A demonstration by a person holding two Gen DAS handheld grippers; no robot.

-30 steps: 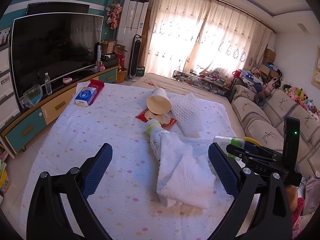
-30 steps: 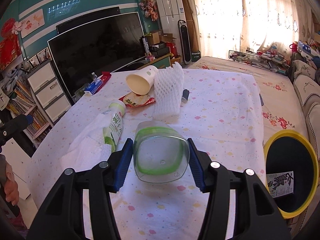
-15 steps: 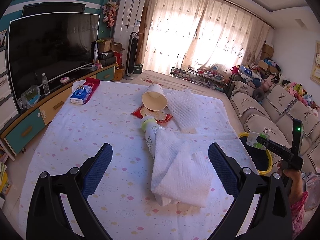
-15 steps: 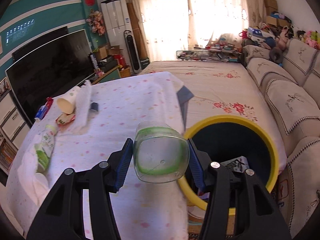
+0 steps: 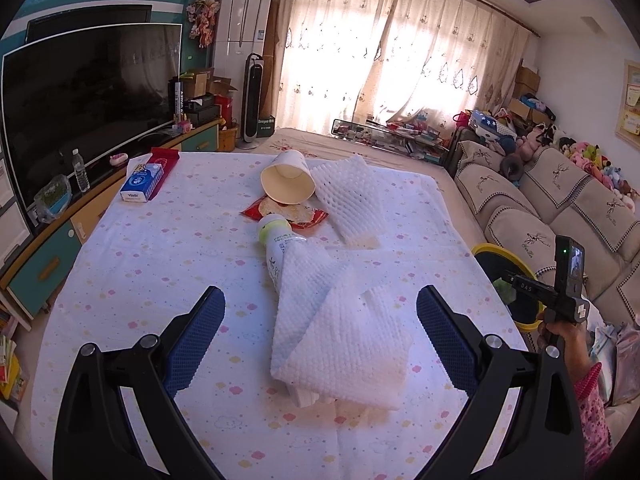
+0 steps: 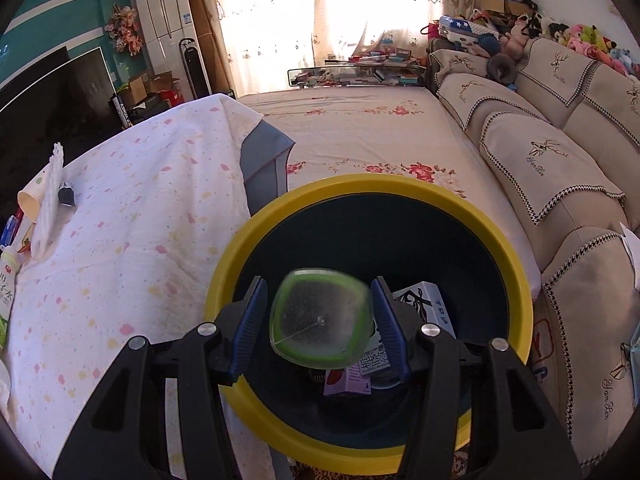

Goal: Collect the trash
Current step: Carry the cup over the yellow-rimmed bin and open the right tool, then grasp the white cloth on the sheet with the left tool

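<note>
Fingers of the left gripper gape wide over the white towel; the right gripper clasps a green-rimmed clear bottle above the yellow bin. Cartons already lie inside; paper cup, foam net and wrapper remain at twelve o'clock on the tabletop between television and sofa.

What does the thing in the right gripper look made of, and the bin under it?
Bottle between the right gripper fingers: looks like clear thin plastic with a green band; you can see through its base. Trash bin: seems rigid moulded plastic, smooth glossy yellow rim, dark inside. Cartons in it look like printed cardboard.
</note>
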